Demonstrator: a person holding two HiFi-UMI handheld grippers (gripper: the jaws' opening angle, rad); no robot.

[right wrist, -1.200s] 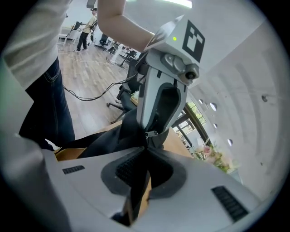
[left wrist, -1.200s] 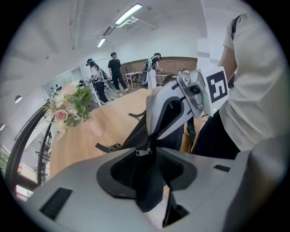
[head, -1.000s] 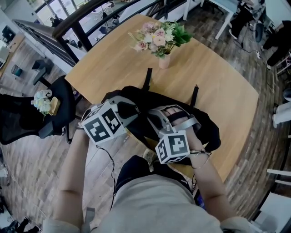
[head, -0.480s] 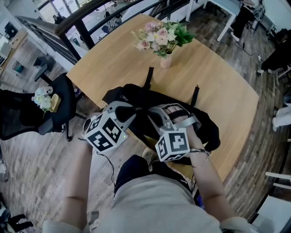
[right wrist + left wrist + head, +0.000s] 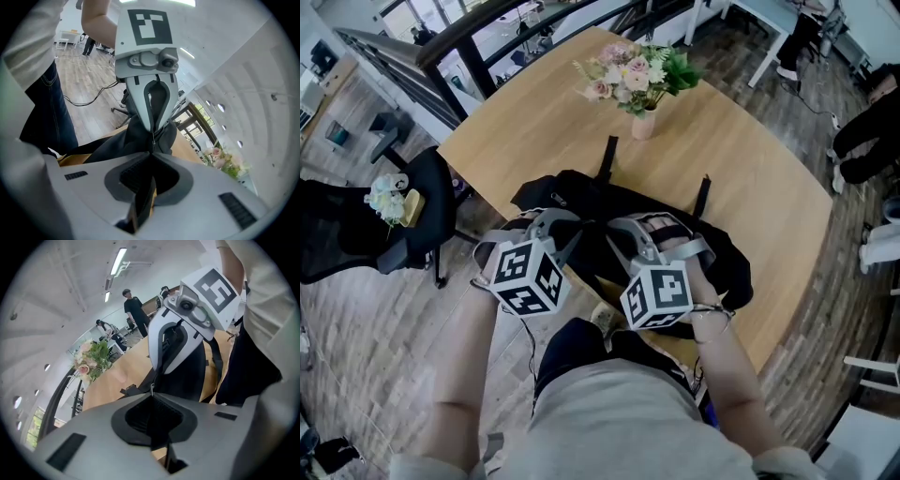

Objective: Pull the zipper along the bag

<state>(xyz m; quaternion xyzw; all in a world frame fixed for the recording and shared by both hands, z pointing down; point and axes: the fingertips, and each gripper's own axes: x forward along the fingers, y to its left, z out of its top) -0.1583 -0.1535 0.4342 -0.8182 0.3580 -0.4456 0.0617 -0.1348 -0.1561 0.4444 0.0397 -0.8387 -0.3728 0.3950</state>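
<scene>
A black bag [image 5: 727,267] lies on the wooden table [image 5: 769,178], right in front of me. Both grippers meet nose to nose over its middle. My left gripper [image 5: 579,231] has just been closing, and its jaws now stand shut on a small metal zipper pull [image 5: 151,388] that pokes out between the tips. The right gripper [image 5: 617,231] is shut on a fold of the bag's black fabric [image 5: 140,136] beside that pull. From the left gripper view the right gripper [image 5: 161,359] faces me; from the right gripper view the left gripper [image 5: 153,133] does.
A vase of pink flowers [image 5: 637,80] stands at the far side of the table. Two black straps [image 5: 605,159] [image 5: 703,197] trail from the bag toward it. A black office chair [image 5: 412,220] stands left of the table. My legs press against the near edge.
The left gripper has rolled and shifted slightly right toward the right gripper, and its jaws have closed at the zipper. The right gripper and the bag have stayed where they were.
</scene>
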